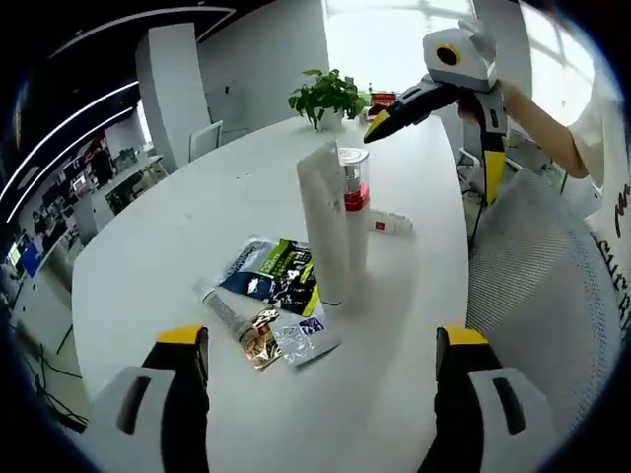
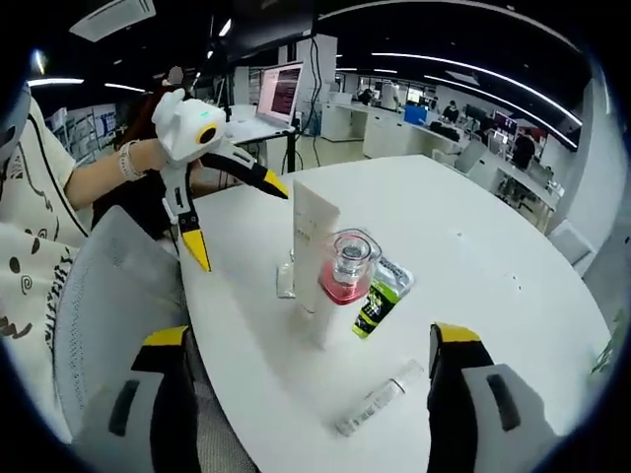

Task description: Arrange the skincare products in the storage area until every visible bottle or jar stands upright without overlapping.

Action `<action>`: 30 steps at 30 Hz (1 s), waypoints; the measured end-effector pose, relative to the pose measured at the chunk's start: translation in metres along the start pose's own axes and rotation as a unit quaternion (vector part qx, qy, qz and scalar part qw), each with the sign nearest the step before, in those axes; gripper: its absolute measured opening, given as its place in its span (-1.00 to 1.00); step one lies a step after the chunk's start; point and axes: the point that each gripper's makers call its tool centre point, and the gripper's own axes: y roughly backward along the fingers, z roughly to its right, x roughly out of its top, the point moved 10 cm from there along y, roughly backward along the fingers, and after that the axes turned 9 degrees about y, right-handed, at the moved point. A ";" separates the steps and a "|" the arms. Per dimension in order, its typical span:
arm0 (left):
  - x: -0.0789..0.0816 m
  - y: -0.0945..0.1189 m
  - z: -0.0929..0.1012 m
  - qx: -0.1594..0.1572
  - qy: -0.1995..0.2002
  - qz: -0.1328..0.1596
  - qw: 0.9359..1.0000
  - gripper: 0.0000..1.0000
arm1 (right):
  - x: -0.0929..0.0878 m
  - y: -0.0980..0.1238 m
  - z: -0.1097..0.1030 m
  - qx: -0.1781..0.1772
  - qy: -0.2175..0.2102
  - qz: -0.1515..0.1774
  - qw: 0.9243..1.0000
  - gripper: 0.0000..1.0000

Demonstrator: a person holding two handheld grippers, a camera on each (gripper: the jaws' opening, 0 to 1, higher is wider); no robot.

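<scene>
A tall white tube (image 1: 323,222) (image 2: 315,236) stands upright on the round white table (image 1: 177,227). A clear bottle with a red band (image 1: 355,197) (image 2: 347,268) stands upright, touching it. Dark and green sachets (image 1: 276,276) (image 2: 378,296), a gold sachet (image 1: 261,338), a small clear vial (image 1: 225,313) (image 2: 373,406) and a small white tube (image 1: 391,224) (image 2: 286,281) lie flat around them. My left gripper (image 1: 320,335) (image 2: 237,219) is open, short of the sachets. My right gripper (image 2: 311,340) (image 1: 436,158) is open beyond the bottles, holding nothing.
A potted plant (image 1: 325,97) stands at the table's far edge. A grey mesh chair back (image 1: 532,276) (image 2: 108,286) presses against the table's side beside the person's arm (image 2: 94,177). Office desks and screens fill the room behind.
</scene>
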 end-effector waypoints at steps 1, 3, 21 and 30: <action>0.000 0.001 0.000 0.001 0.001 0.001 1.000 0.88 | 0.000 0.000 0.000 0.000 -0.001 -0.001 1.000 0.99; -0.002 0.001 -0.001 0.000 0.005 0.005 1.000 0.91 | -0.001 0.000 -0.002 -0.001 -0.001 -0.002 1.000 0.99; -0.004 0.010 0.012 -0.007 0.023 0.017 1.000 0.98 | -0.014 0.003 -0.010 -0.013 -0.013 -0.019 1.000 0.99; -0.006 0.011 0.014 -0.009 0.023 0.018 1.000 0.98 | -0.025 -0.005 -0.010 -0.015 -0.019 -0.037 0.999 0.99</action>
